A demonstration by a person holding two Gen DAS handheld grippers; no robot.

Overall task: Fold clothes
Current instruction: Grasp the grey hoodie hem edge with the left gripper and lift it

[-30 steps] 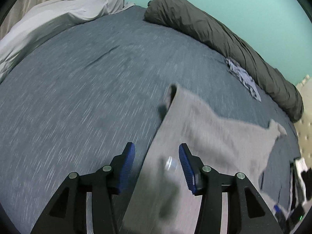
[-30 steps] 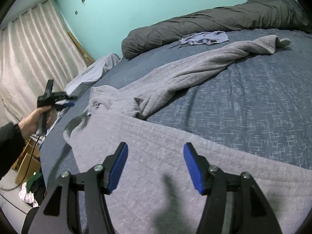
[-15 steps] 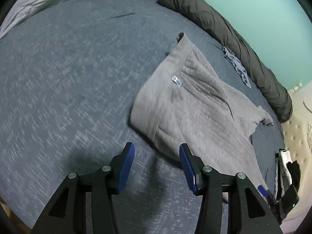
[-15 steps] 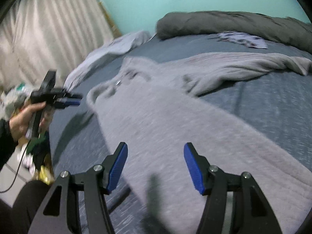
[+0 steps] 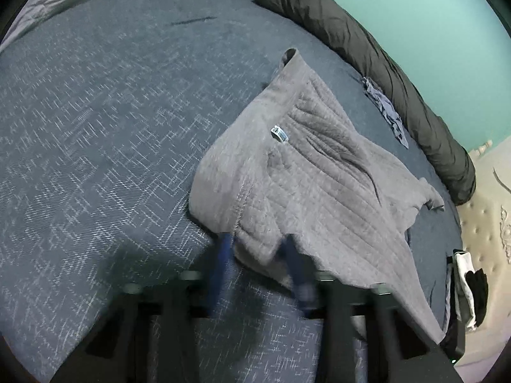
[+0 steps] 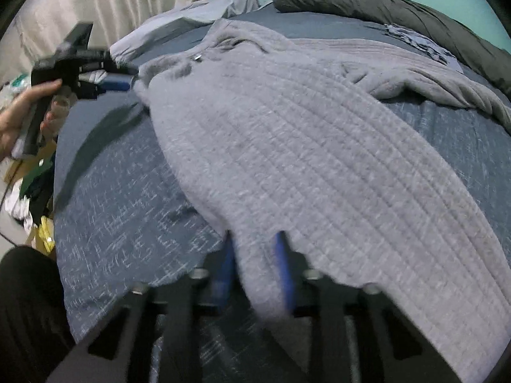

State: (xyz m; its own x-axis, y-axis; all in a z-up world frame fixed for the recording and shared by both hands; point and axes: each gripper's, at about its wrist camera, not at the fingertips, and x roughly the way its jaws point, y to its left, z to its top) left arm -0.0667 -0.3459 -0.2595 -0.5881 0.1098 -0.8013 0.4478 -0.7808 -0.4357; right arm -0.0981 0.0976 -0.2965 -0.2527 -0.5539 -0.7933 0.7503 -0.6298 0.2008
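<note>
A person is clamping both claws onto the near hem of a grey quilted sweater (image 6: 306,146) spread across a bed (image 5: 95,127), apparently readying its first fold. The left claw (image 5: 258,255) and the right claw (image 6: 255,255) have each just been closing, and fabric is bunching between their blue pads, so both are gripping the garment's edge at separate points; holding two points is likely meant to keep the hem taut as it is carried over. From the right claw, the sweater is stretching away toward its collar, with one sleeve (image 6: 431,79) trailing off to the right. Beyond it, a rolled dark duvet (image 6: 399,9) is lying along the teal wall, a small crumpled blue cloth (image 6: 418,43) beside it. The bedding ahead of the left claw is lying bare, leaving room to fold.
</note>
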